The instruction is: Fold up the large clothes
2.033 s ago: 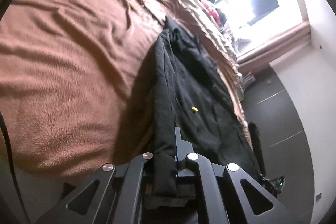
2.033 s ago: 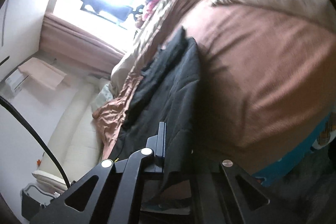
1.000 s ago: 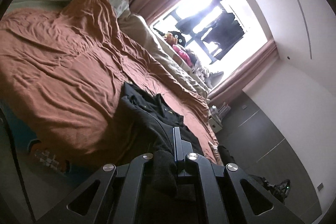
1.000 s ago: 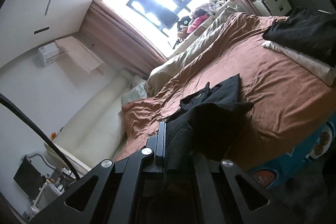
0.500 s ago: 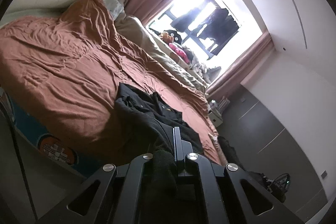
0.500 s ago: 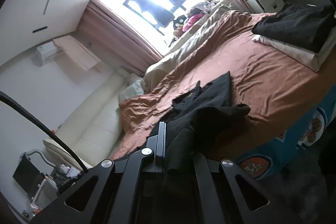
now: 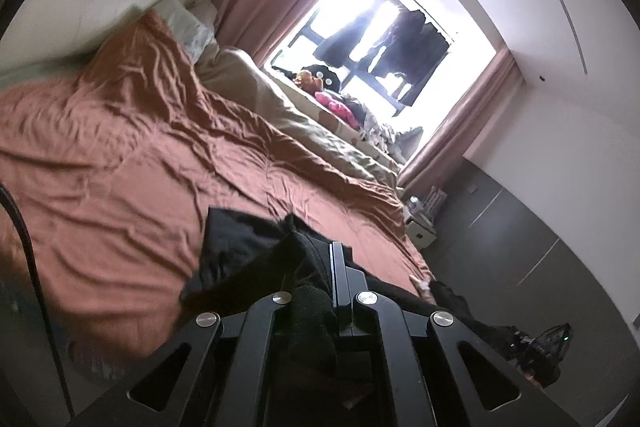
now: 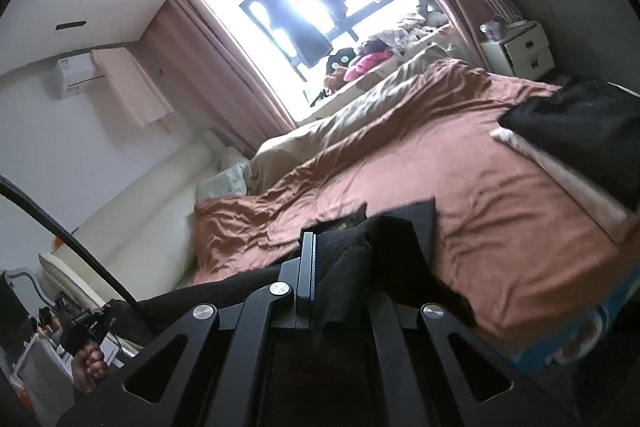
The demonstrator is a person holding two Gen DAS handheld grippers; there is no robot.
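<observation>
Both grippers clamp black garment (image 7: 240,247) edge | left gripper (image 7: 320,279) | right gripper (image 8: 332,267) | brown bedspread (image 7: 120,167) beyond

A large black garment (image 7: 240,247), dark and matte, is bunched and partly lifted off the bed (image 7: 120,167). Its far part lies crumpled on the brown bedspread near the bed's near edge; its near folds rise up off the bed.

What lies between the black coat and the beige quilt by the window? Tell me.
Only rumpled brown bedspread lies between the black coat and the beige quilt; nothing rests on that stretch. Both wrist views show it.
</observation>
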